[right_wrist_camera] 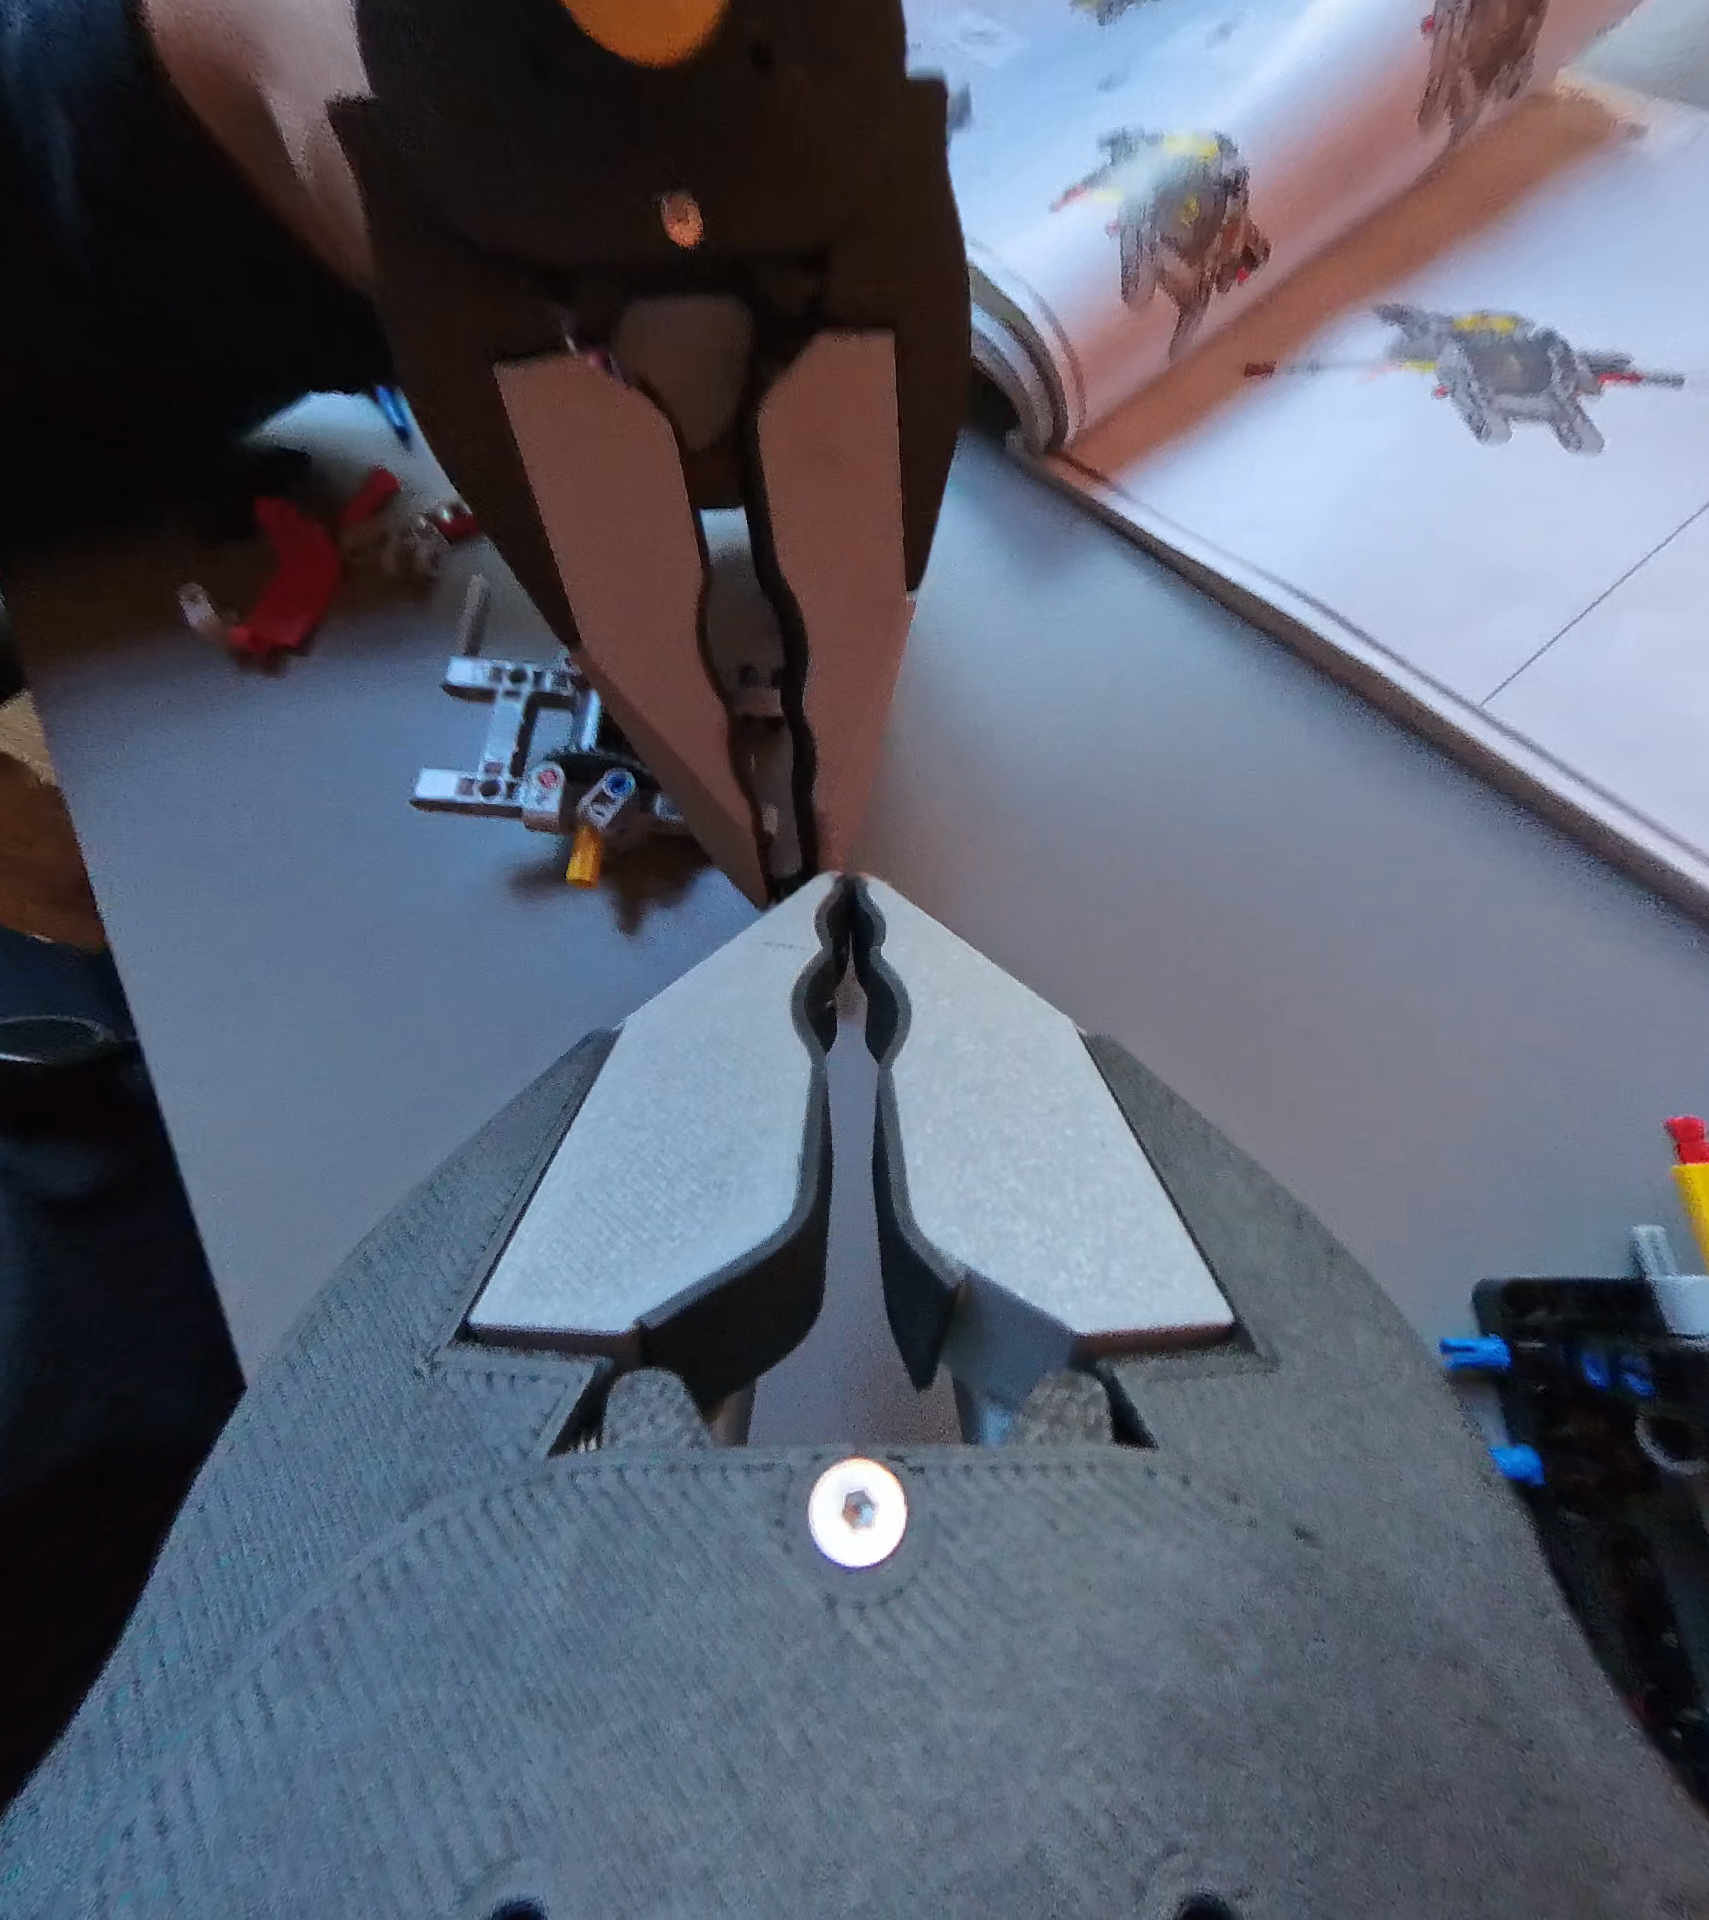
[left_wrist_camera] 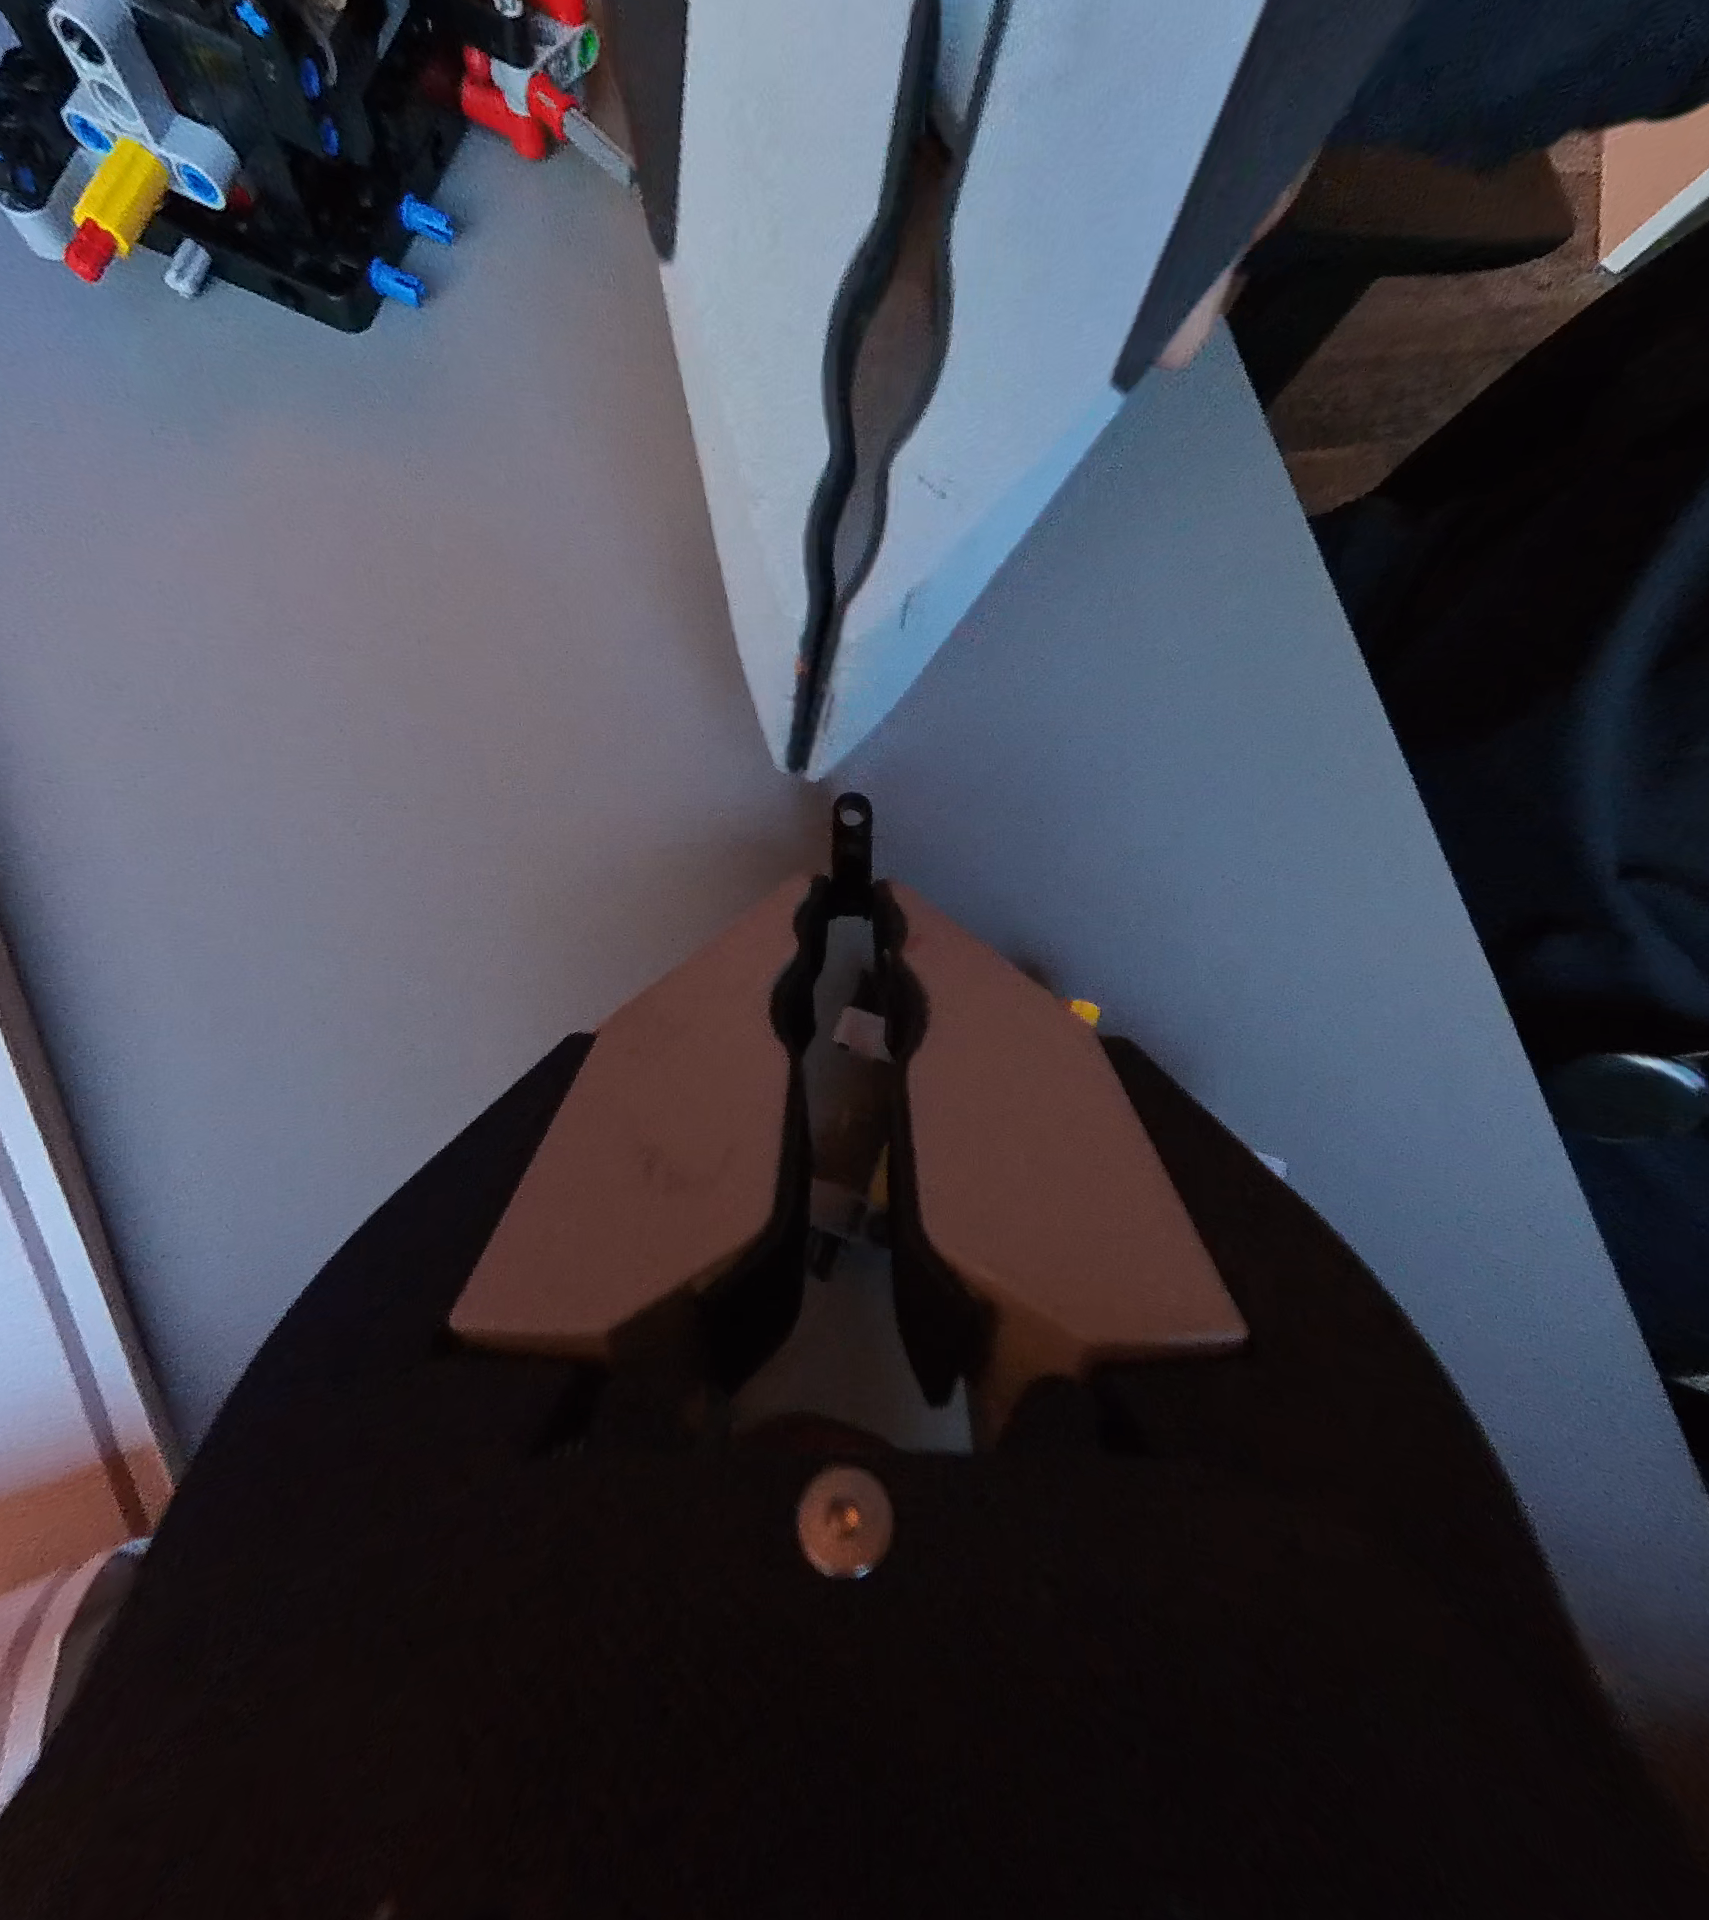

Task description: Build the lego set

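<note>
The left gripper (left_wrist_camera: 851, 883) pinches a small black peg (left_wrist_camera: 851, 831) that juts past its tips. The right gripper (right_wrist_camera: 845, 883) is pressed together, seemingly bare, tip to tip with it above the grey table (right_wrist_camera: 1193, 831). Toy builds (left_wrist_camera: 206, 156) lie apart.

Grey tabletop (right_wrist_camera: 1193, 831), wooden floor (left_wrist_camera: 1432, 343) beyond its edge, dim warm-tinted light
</note>
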### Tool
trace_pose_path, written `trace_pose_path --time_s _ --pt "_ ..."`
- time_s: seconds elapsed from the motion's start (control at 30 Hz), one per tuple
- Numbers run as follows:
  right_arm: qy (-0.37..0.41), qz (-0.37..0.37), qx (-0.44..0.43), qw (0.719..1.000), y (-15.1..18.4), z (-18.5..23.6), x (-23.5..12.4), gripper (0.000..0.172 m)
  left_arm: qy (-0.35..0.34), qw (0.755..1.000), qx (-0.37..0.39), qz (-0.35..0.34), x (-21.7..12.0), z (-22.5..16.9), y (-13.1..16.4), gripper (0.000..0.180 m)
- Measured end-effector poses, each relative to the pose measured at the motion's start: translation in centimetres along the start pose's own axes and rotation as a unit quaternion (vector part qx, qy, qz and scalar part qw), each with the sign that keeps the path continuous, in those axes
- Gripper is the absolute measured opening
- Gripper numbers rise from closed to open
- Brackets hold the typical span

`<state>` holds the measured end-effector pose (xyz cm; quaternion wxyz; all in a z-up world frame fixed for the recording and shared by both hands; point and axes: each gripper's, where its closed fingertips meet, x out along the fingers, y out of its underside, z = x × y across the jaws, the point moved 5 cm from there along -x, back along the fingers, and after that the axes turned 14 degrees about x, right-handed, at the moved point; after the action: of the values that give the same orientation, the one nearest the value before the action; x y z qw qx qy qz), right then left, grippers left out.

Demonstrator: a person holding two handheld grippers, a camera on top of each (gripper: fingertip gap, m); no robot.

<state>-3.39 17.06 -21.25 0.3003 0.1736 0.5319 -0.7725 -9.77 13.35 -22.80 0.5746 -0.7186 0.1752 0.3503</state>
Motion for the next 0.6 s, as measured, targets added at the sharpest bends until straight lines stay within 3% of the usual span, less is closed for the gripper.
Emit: trace_pose_path --time_s 0.07,0.13,0.2,0.37,0.43,0.47,0.6 --pt "0.006 0.010 -0.011 1.000 0.9 -0.2 0.4 0.000 -0.013 1.000 0.006 0.008 0.1 0.2 0.1 0.005" --pt "0.023 0.002 -0.028 0.999 1.0 -0.3 0.5 0.025 -0.035 0.999 0.015 0.022 -0.1 0.4 0.2 0.006" --pt "0.020 -0.028 -0.021 0.999 0.3 -0.1 0.2 0.034 -0.067 0.998 0.015 0.009 -1.0 0.9 -0.3 0.005" --pt "-0.073 -0.122 0.005 0.990 -2.1 1.4 -1.9 0.023 -0.074 0.985 -0.025 -0.156 -4.4 0.3 -3.7 0.005" --pt "-0.096 -0.156 0.001 0.983 -3.1 2.0 -2.5 0.018 -0.064 0.983 -0.033 -0.167 -4.5 -0.5 -4.1 0.005" --pt "-0.103 -0.166 -0.002 0.981 -3.4 2.1 -2.8 0.002 -0.063 0.984 -0.035 -0.162 -4.5 -0.8 -4.0 0.005" --pt "-0.135 -0.192 -0.008 0.972 -3.9 2.7 -3.6 0.000 -0.081 0.975 -0.051 -0.198 -5.5 -1.4 -4.6 0.005"
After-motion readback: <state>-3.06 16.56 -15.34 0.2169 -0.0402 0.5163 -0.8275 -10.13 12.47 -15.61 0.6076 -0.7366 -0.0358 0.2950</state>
